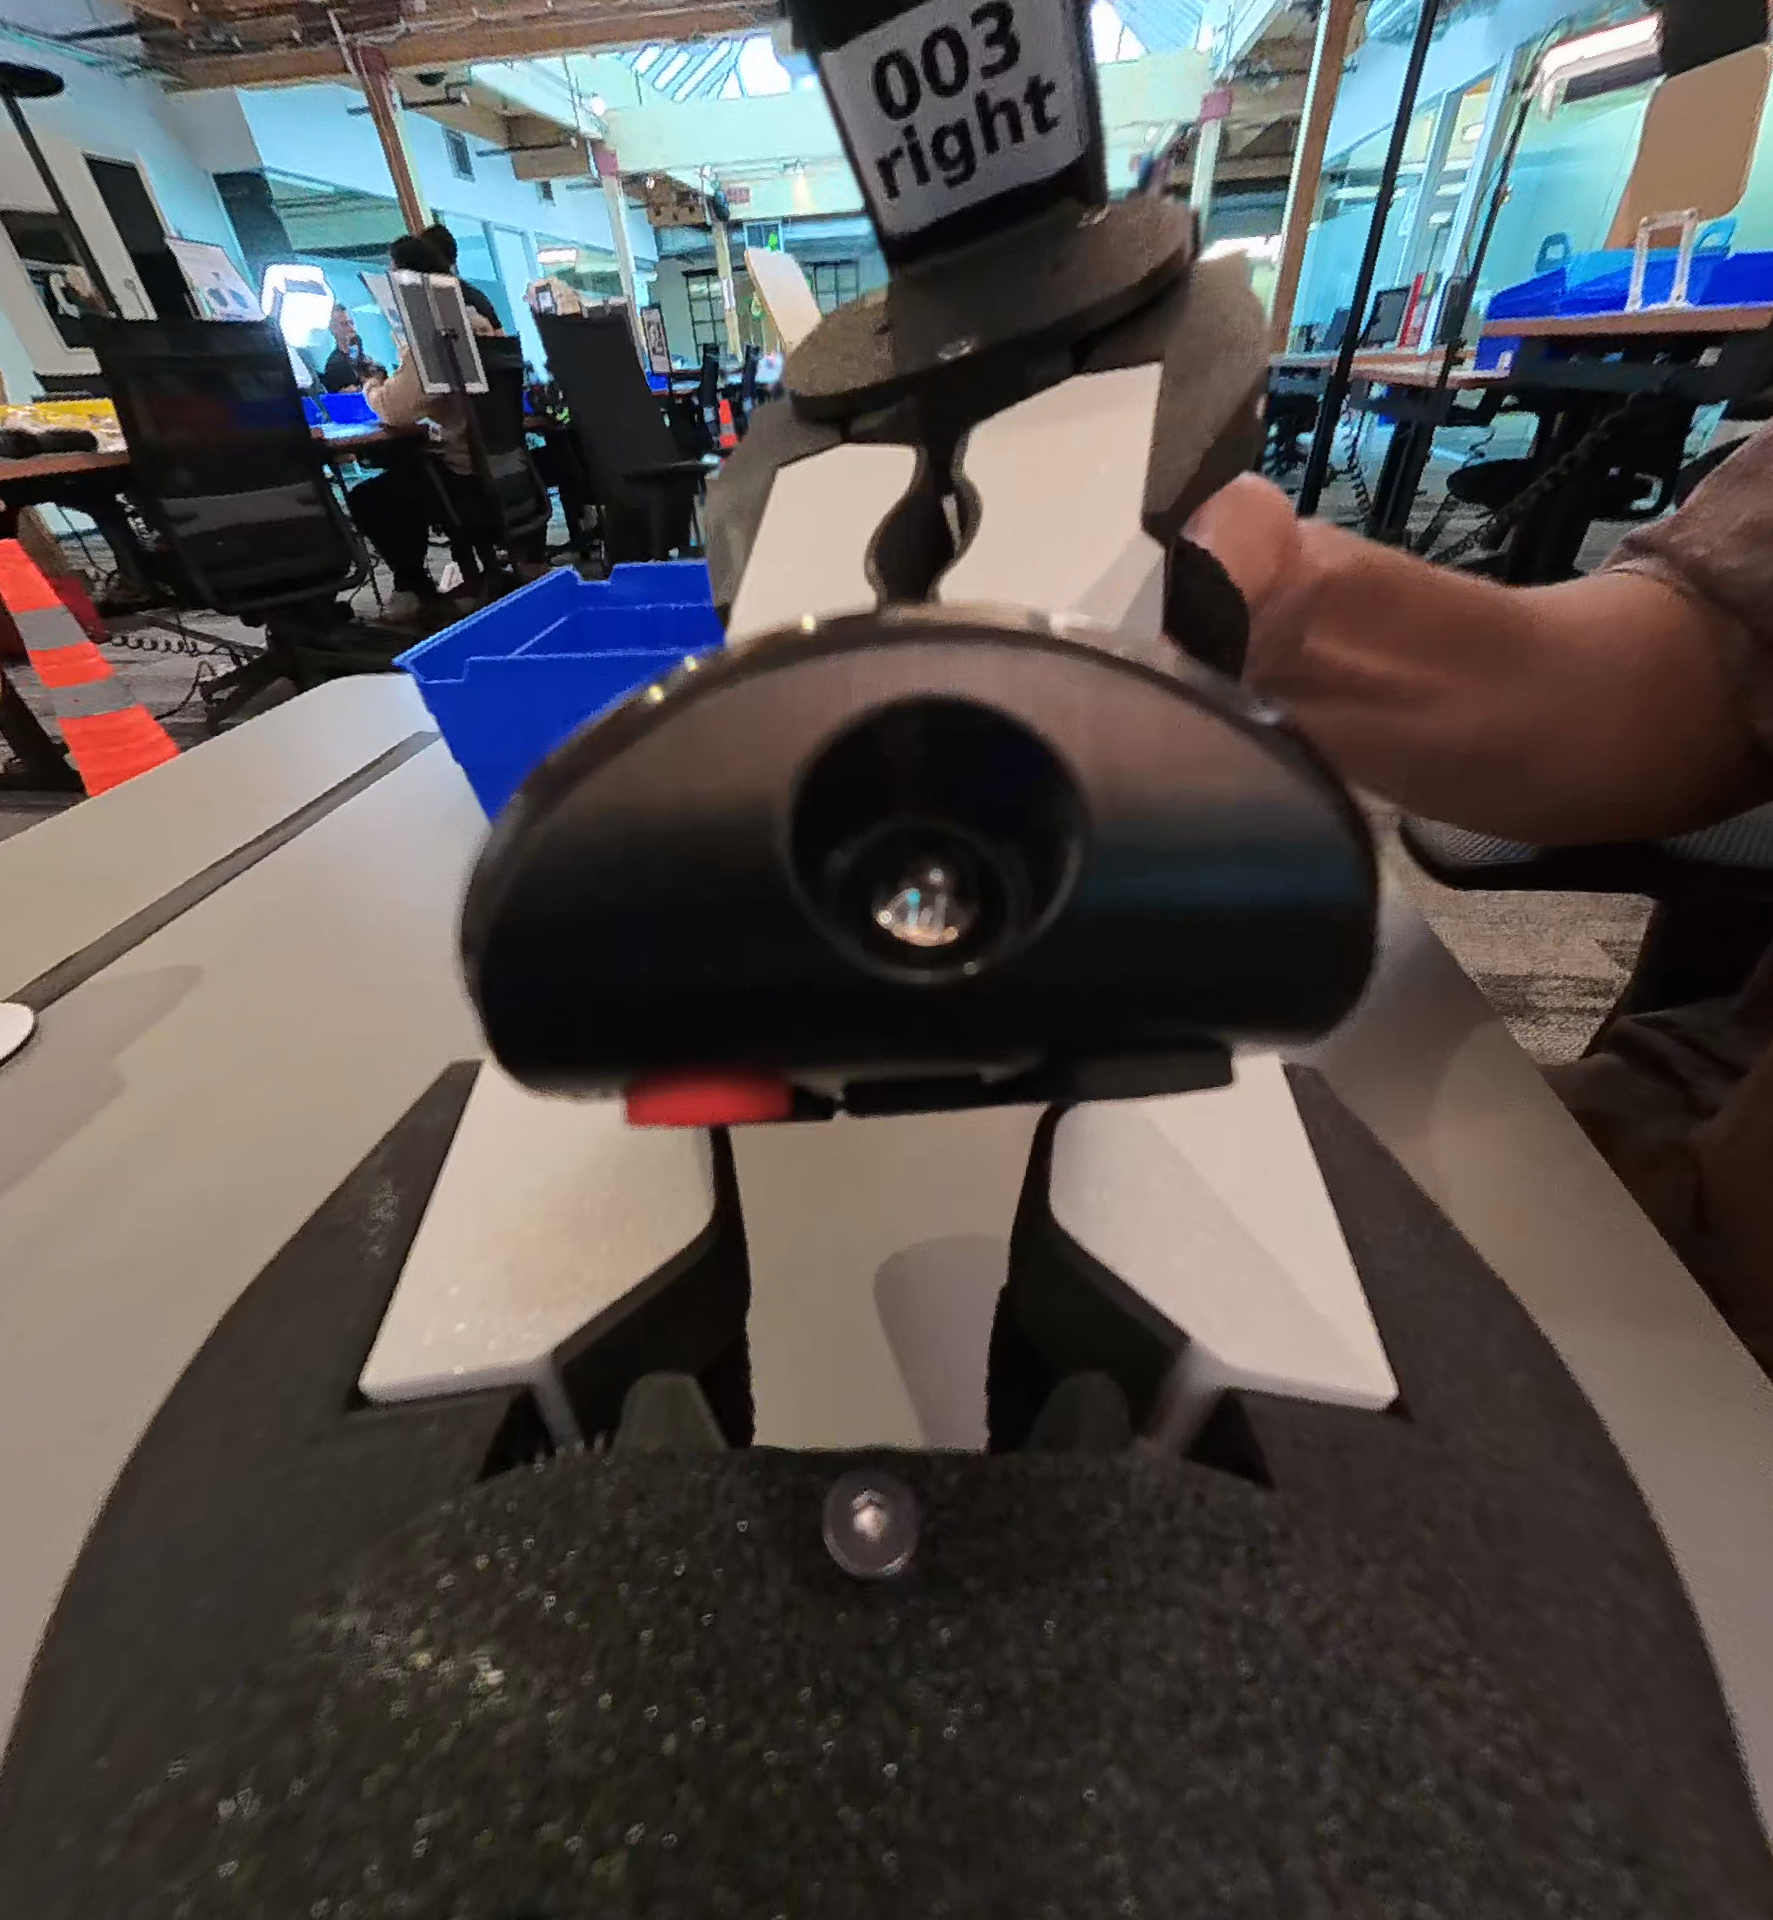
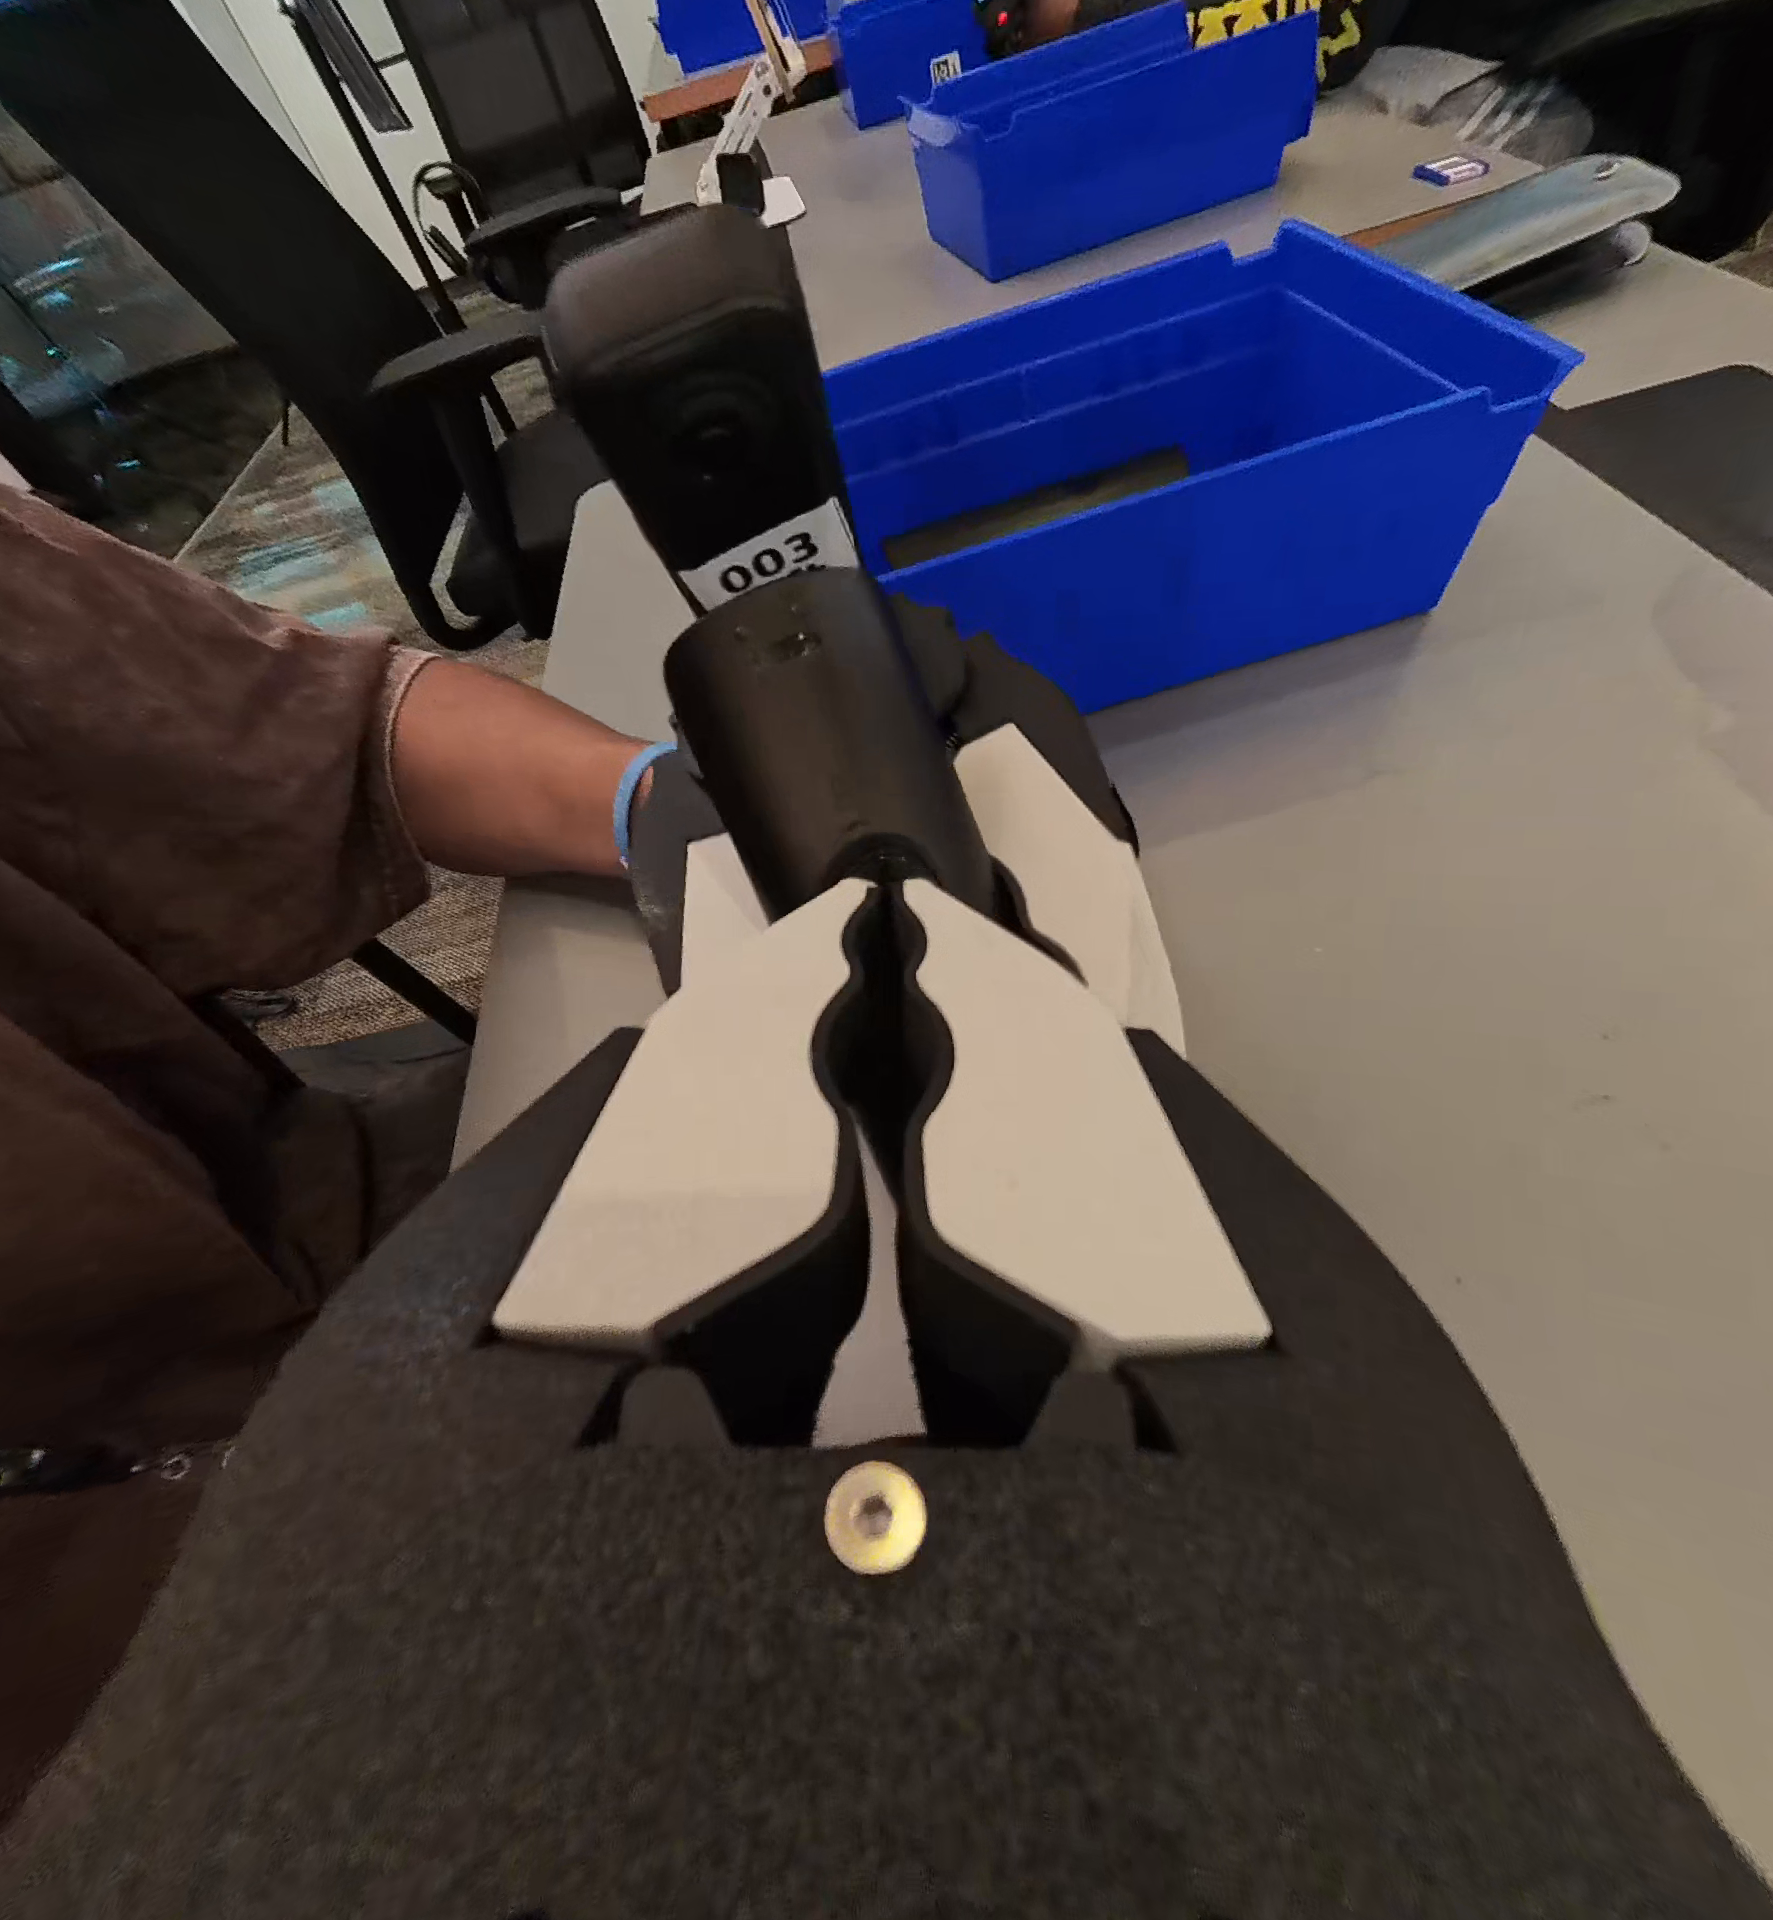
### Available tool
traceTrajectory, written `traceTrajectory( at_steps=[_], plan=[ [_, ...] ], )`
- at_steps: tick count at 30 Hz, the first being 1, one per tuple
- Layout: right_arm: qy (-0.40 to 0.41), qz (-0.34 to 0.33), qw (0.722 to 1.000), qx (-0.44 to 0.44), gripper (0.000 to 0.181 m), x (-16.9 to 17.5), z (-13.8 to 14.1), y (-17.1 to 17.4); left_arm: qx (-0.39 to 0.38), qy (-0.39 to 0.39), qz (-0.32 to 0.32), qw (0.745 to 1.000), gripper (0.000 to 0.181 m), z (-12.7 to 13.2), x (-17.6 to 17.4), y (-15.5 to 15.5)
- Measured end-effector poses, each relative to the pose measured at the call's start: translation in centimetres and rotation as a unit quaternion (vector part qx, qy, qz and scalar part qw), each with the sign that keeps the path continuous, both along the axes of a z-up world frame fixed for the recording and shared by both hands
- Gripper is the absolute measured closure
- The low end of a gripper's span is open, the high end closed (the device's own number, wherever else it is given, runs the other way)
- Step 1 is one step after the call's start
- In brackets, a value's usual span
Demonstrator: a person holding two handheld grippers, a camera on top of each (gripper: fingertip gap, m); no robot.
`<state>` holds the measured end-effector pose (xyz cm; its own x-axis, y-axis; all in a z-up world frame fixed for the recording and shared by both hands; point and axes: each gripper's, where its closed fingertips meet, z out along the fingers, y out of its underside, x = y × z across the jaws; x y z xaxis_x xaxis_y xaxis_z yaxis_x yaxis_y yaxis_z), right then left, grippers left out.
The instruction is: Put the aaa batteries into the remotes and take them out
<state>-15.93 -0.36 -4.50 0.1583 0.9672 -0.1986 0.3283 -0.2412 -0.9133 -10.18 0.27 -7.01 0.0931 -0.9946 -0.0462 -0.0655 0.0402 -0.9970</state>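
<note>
No remote and no battery shows in either view. My left gripper (image 1: 887, 1138) is open and empty, its fingers low over the grey table (image 1: 186, 935). My right gripper (image 2: 882, 909) is shut with nothing between its white fingers. The two grippers face each other closely. In the left wrist view the right gripper's black camera (image 1: 923, 862) fills the middle, with its shut fingers (image 1: 1058, 488) behind. In the right wrist view the left gripper's camera body (image 2: 695, 416) rises just past my fingertips.
A blue bin (image 2: 1204, 582) stands on the table (image 2: 1484, 935) beyond the grippers with a dark flat thing (image 2: 1038, 509) at its bottom; it also shows in the left wrist view (image 1: 570, 665). A second blue bin (image 2: 1100, 177) is farther back. A person's hand (image 1: 1433, 675) and sleeved arm (image 2: 186, 779) hold the grippers. Tip to tip, the grippers are about 5 centimetres apart.
</note>
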Motion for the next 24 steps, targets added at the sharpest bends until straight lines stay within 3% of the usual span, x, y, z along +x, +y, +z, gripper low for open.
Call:
traceTrajectory(
  at_steps=[15, 24],
  plan=[
    [-0.008, -0.003, 1.0, -0.012, 0.181, 0.5, -1.1, 0.1, 0.001, 0.042, -0.007, 0.999, 0.122, -1.6, 0.5, -0.2],
    [0.003, -0.006, 1.0, -0.003, 0.181, 0.7, 0.4, 0.1, 0.011, 0.009, -0.016, 1.0, 0.121, 0.1, 0.4, -0.5]
  ],
)
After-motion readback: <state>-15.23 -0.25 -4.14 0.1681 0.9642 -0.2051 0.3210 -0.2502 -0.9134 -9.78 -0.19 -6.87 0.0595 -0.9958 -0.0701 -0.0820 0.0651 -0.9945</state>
